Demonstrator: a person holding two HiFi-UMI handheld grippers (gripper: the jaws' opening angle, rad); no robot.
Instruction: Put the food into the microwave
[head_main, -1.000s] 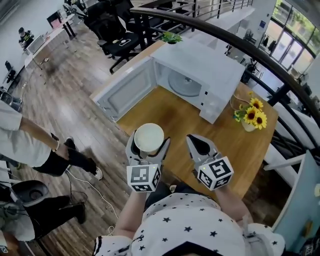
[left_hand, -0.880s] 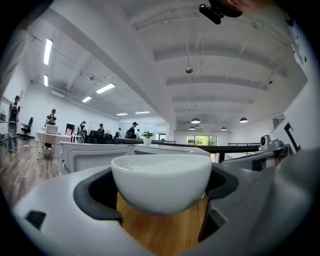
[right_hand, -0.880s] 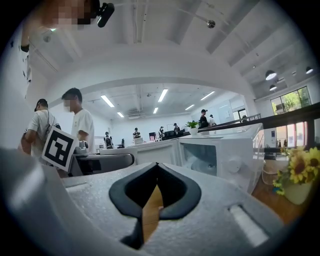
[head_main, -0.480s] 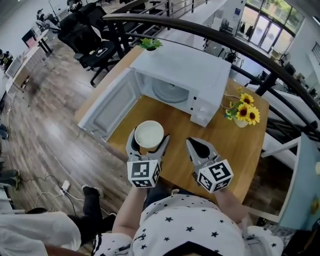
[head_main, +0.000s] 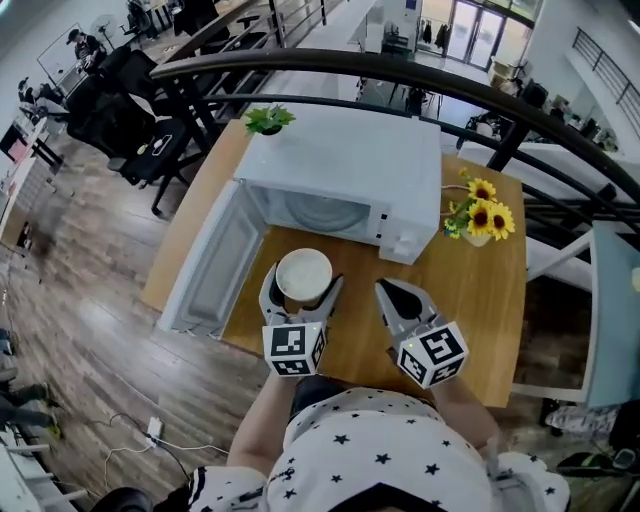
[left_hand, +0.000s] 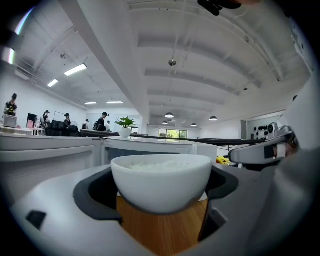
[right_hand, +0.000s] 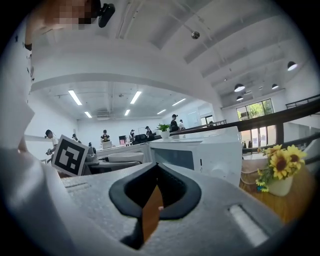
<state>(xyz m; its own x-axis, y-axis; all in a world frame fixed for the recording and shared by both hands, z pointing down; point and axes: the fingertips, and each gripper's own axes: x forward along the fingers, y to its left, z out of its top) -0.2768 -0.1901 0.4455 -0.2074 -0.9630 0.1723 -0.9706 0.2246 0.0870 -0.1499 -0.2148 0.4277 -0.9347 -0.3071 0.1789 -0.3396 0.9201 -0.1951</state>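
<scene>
A white bowl of rice (head_main: 303, 274) (left_hand: 161, 180) is held above the wooden table (head_main: 480, 290), with my left gripper (head_main: 300, 292) shut on it just in front of the microwave. The white microwave (head_main: 340, 170) (right_hand: 210, 155) stands at the back of the table, its door (head_main: 215, 262) swung wide open to the left and its glass turntable partly visible inside. My right gripper (head_main: 400, 297) (right_hand: 155, 200) hovers beside the bowl on the right, jaws closed with nothing between them.
A vase of sunflowers (head_main: 478, 222) (right_hand: 280, 172) stands right of the microwave. A small potted plant (head_main: 268, 120) sits at the table's back left corner. A dark curved railing (head_main: 420, 85) passes over the scene. Wooden floor and office chairs (head_main: 130, 110) lie to the left.
The view has shifted: the microwave and table now sit more squarely ahead of me and closer. The bowl stays held in my left gripper; the right gripper keeps its place beside it.
</scene>
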